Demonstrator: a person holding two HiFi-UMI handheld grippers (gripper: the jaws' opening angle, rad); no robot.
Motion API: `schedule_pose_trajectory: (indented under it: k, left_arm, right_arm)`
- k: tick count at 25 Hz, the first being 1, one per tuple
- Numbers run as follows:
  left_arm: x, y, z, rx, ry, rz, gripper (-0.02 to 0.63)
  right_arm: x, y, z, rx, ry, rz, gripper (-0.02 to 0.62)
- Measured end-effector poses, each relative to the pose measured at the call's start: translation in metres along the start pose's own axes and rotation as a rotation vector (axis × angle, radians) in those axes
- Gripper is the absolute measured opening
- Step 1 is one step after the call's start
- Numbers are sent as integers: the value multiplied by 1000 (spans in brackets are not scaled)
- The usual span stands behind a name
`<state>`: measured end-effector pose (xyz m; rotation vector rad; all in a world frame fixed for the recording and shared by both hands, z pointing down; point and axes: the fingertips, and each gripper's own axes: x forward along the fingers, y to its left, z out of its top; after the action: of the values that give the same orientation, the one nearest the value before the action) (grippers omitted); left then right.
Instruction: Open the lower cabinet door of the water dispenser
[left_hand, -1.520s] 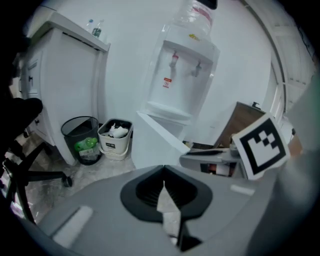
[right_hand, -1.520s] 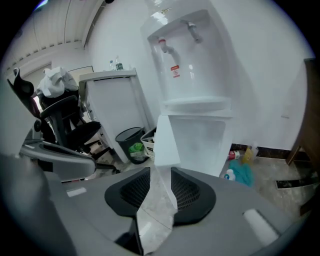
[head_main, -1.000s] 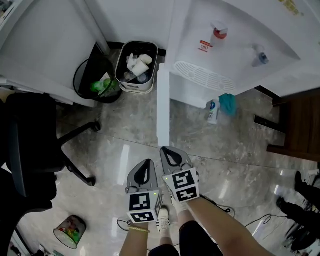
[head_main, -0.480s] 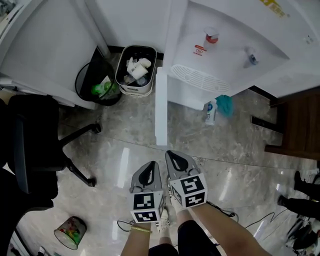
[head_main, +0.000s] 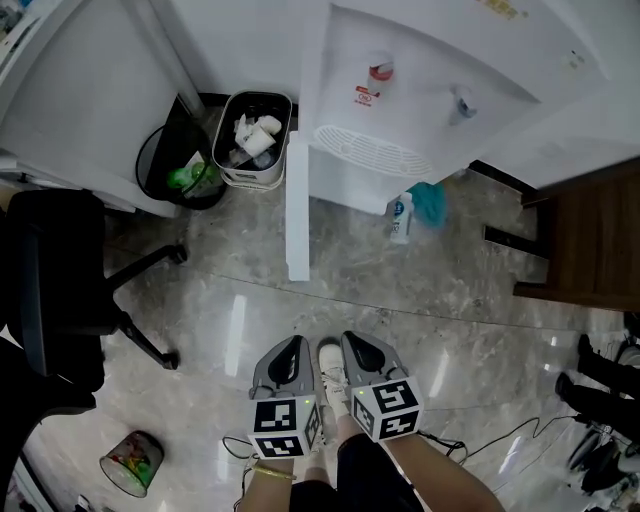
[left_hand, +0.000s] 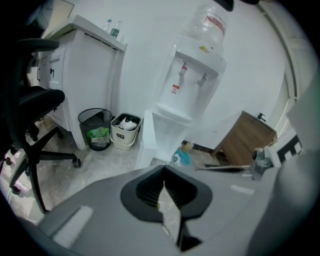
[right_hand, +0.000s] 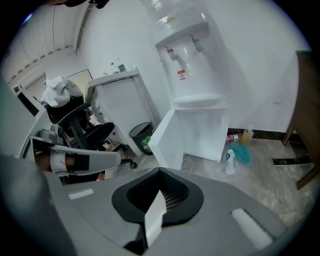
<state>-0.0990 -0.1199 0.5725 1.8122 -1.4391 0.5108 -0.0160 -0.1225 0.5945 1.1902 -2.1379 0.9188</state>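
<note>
Lower cabinet door stood swung out from the water dispenser, edge-on in the head view, reaching from the cabinet's front corner across the floor toward the person. The open cabinet front showed beside it, so the opening looked done. The left gripper and the right gripper hung side by side close to the person's legs, well apart from the door, each with its jaws pressed together and nothing between them. A white bin sat just beside the dispenser on the door's hinge side, and a bottle lay on the floor in front of the cabinet. The door looked like a thin, stiff, light panel, likely to swing freely on its hinge. Its smooth painted face would probably be slippery, so the free vertical edge nearest the person seemed the best place to pinch, far from the hinge
</note>
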Motion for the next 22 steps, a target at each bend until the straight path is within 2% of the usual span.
schedule_pose_trajectory:
  k: [4, 14, 22]
  left_arm:
    - [-1, -3, -10, 13, 24, -1, 6]
    - [-1, -2, -15, 20, 33, -4, 6]
    - [1, -4, -15, 15, 36, 1, 6]
  right_arm:
    - [-2, -1, -5, 34, 4, -6, -3]
    - [2, 9, 1, -25, 0, 5, -3]
    - [2, 10, 2, -32, 6, 5, -3]
